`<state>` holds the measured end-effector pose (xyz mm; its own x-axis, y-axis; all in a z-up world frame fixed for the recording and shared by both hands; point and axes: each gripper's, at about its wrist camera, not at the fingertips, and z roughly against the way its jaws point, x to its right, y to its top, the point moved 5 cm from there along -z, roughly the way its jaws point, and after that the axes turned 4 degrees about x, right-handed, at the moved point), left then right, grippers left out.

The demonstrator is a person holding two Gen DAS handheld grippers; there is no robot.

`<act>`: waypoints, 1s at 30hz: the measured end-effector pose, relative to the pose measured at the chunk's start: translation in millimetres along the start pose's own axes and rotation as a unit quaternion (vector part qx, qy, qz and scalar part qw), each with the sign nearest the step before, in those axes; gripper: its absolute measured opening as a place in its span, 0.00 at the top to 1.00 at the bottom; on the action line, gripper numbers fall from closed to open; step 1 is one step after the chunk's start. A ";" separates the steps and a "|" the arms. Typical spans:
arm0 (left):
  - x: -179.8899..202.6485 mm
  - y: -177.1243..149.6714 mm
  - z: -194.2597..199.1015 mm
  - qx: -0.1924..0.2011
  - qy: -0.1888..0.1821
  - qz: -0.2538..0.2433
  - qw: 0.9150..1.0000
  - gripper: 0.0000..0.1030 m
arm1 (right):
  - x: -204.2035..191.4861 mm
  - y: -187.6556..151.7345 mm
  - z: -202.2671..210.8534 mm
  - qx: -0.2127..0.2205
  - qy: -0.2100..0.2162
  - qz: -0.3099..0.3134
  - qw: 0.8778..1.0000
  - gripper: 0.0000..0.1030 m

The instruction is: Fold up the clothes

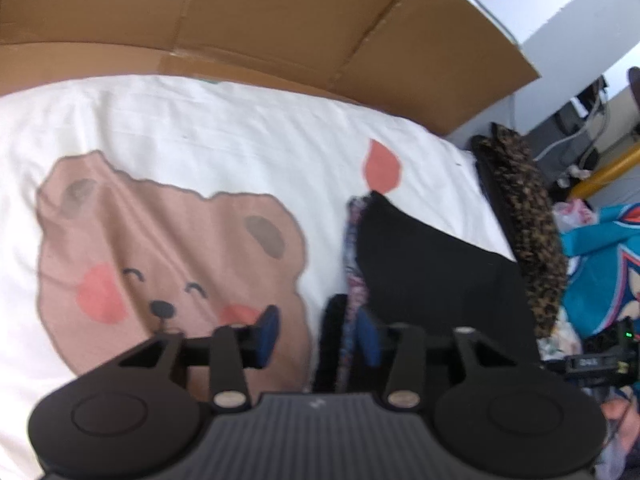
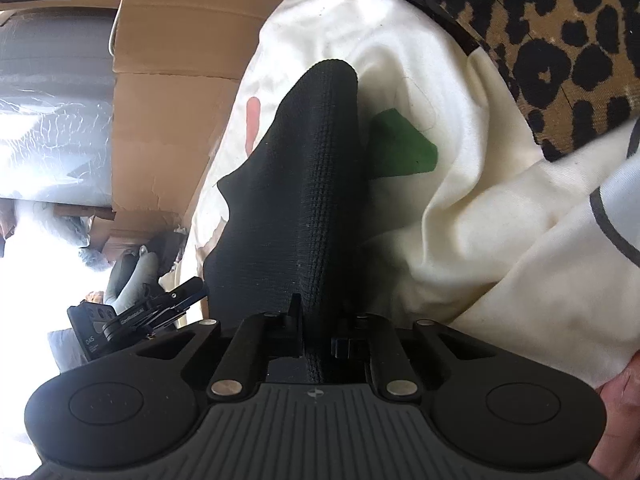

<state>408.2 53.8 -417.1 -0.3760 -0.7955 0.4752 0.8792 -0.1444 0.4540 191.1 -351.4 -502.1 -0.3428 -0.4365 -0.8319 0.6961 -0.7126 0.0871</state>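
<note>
The black garment [image 2: 304, 184] lies on the bed [image 1: 240, 120], running toward 12 o'clock from the right gripper [image 2: 316, 340], which is clamped on its edge. The left gripper [image 1: 318, 332] is spread, empty. Soft, limp knit, probably light; pinch corners.

I see a bed with a white bear-print cover [image 1: 224, 120]; on it lie a black garment [image 1: 432, 264] and a leopard-print garment [image 1: 528, 216].

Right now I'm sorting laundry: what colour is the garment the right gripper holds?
Black garment, clearest in the right wrist view.
</note>
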 end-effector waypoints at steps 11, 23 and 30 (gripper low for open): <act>20.9 -15.6 -19.4 -0.035 -0.031 -0.020 0.999 0.41 | 3.5 -0.8 0.8 0.000 -0.004 -0.001 1.000 0.90; 7.7 -22.0 -36.9 -0.052 -0.054 0.024 0.997 0.44 | 6.5 -3.5 0.8 -0.002 -0.005 0.004 1.000 0.90; 0.4 -23.9 -40.8 -0.071 -0.080 0.066 0.992 0.47 | 6.2 -3.9 1.1 0.001 -0.004 0.009 1.000 0.90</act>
<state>399.0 32.9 -458.5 -0.2862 -0.7104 0.6429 0.9520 -0.1349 0.2748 185.6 -352.0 -507.0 -0.3346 -0.4540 -0.8258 0.7006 -0.7059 0.1043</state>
